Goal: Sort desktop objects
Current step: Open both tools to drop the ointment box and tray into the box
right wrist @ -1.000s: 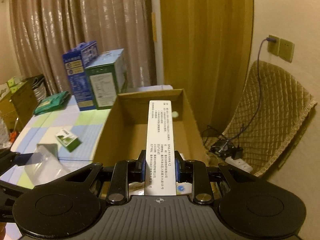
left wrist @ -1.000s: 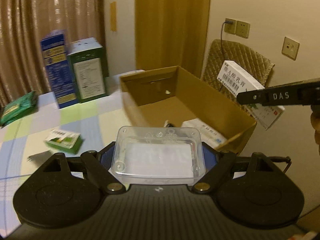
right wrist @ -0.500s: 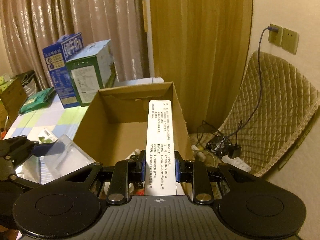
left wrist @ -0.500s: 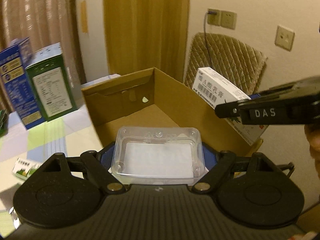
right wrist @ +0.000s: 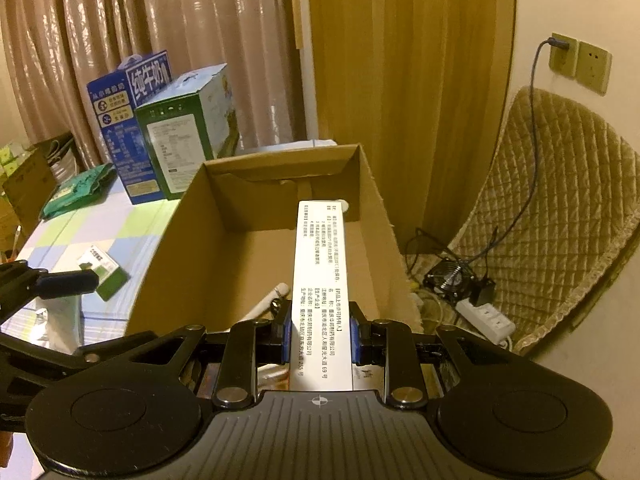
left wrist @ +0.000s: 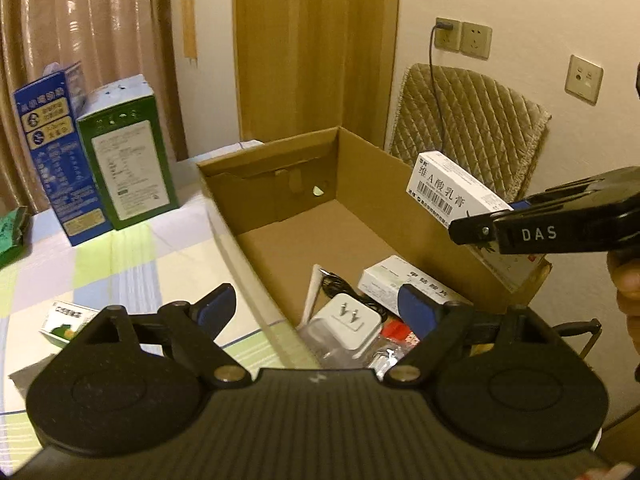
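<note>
left gripper (left wrist: 316, 312): jaws wide, empty | right gripper (right wrist: 318, 338): jaws clamp medicine box (right wrist: 322, 280) over cardboard box (left wrist: 224, 216) | light, crushable; grip narrow sides

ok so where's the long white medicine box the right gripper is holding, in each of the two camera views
Left wrist view: the white medicine box sits at the right edge, above the far right wall of the box, pinched by the right gripper.
Right wrist view: it runs up the centre, between the fingers.
Shared landmark: the open cardboard box.
</note>
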A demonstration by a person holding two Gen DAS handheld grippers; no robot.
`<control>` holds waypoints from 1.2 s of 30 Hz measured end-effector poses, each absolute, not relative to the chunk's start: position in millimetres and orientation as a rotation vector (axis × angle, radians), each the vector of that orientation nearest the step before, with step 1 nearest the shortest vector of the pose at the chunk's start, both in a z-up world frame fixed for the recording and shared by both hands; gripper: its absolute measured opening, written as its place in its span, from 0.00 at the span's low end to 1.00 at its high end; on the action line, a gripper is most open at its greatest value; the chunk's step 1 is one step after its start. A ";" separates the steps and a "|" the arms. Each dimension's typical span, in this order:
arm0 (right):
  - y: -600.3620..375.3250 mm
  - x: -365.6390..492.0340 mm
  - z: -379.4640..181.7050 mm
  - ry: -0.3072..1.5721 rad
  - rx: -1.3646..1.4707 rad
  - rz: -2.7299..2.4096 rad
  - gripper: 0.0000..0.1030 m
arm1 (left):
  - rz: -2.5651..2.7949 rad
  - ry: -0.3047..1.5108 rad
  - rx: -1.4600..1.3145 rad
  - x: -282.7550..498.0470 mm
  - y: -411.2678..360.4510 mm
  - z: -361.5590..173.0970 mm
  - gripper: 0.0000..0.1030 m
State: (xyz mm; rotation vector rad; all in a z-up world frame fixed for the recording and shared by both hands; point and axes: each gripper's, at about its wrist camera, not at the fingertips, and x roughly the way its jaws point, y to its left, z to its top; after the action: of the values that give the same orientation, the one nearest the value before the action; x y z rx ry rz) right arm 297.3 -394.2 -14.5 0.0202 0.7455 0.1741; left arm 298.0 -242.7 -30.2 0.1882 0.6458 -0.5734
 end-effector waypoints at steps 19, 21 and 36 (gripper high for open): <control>-377.2 254.6 16.9 0.664 0.070 0.245 0.63 | -0.430 0.655 0.142 252.4 -151.4 -29.3 0.87; -368.0 242.5 24.6 0.645 0.069 0.267 0.66 | -0.396 0.660 0.127 241.7 -133.8 -30.0 0.88; -249.4 181.8 29.0 0.641 0.000 0.511 0.82 | -0.139 0.700 0.048 173.0 10.8 -28.6 0.91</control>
State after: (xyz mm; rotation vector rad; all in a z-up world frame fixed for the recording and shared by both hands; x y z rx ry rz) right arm 181.8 -249.4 29.0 0.0000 0.6410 0.5112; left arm 173.0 10.8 -28.6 0.0483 0.6995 -0.1393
